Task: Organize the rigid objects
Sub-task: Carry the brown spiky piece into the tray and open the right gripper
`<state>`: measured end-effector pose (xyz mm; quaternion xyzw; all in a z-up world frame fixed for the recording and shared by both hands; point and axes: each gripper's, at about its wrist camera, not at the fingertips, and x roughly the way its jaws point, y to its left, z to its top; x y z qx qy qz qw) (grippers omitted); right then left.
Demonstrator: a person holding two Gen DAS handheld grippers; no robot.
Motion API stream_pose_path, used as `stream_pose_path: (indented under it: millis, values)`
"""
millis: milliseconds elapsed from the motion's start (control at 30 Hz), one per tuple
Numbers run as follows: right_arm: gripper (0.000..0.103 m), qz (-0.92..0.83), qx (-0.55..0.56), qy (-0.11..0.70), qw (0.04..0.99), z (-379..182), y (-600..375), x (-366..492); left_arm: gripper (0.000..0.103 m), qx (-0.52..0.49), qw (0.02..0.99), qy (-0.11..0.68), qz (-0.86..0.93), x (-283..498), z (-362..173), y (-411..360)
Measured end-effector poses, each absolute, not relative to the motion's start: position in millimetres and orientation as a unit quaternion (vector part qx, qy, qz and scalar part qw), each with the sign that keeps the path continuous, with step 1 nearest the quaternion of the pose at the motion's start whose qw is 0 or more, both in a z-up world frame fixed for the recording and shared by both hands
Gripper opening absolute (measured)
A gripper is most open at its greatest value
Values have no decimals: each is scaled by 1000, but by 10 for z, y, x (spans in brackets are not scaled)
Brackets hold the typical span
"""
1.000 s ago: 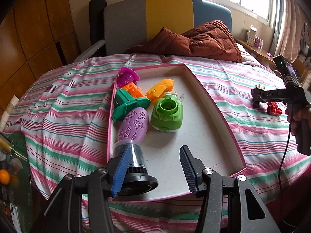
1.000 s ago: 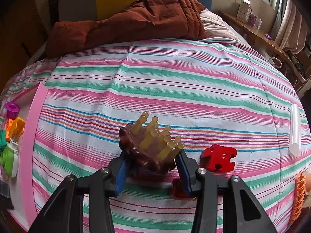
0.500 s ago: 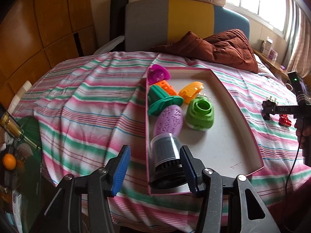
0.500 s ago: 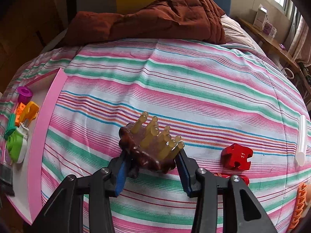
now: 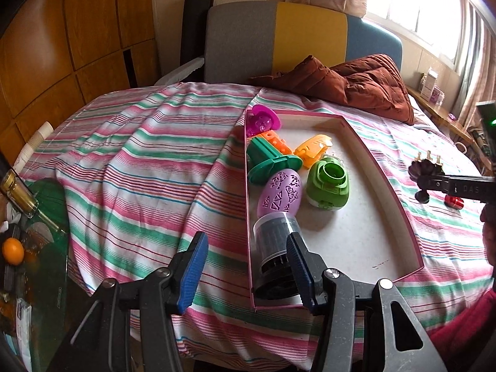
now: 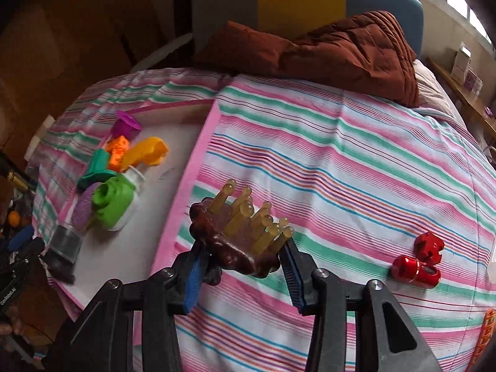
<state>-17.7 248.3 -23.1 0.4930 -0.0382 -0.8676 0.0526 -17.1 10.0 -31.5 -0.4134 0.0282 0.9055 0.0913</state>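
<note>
1. Squeezing a brown bumpy plastic toy with yellow pegs (image 6: 238, 235), the right gripper (image 6: 243, 274) holds it above the striped bedsheet (image 6: 341, 167), right of the pink-rimmed tray (image 6: 173, 217).
2. Left gripper (image 5: 248, 274) is spread wide, holding nothing, near the tray's near-left corner.

black tool (image 5: 248, 266), blue ribbed pads (image 5: 192, 271)

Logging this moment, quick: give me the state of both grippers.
Left gripper: open, holding nothing, near the tray.
Right gripper: shut on the brown spiked toy, above the striped sheet.
</note>
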Motion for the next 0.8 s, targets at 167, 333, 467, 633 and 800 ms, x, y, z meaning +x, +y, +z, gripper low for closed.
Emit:
stream_pose_path:
  millis: [167, 333, 467, 633, 800]
  values:
    - [45, -867, 486, -14, 104, -110, 2038, -182, 53, -412, 94, 23, 906, -156, -310, 80]
    - [45, -865, 488, 17, 117, -134, 1714, -307, 53, -412, 95, 15, 906, -147, -304, 44]
    - [45, -865, 491, 47, 95, -206, 1590, -470, 53, -412, 97, 11, 906, -146, -314, 28]
    - [46, -862, 496, 73, 76, -347, 1448, -729, 53, -416, 99, 6, 904, -156, -336, 4]
    - [46, -855, 510, 63, 69, -479, 1407, -961, 53, -419, 99, 3, 902, -169, -346, -15]
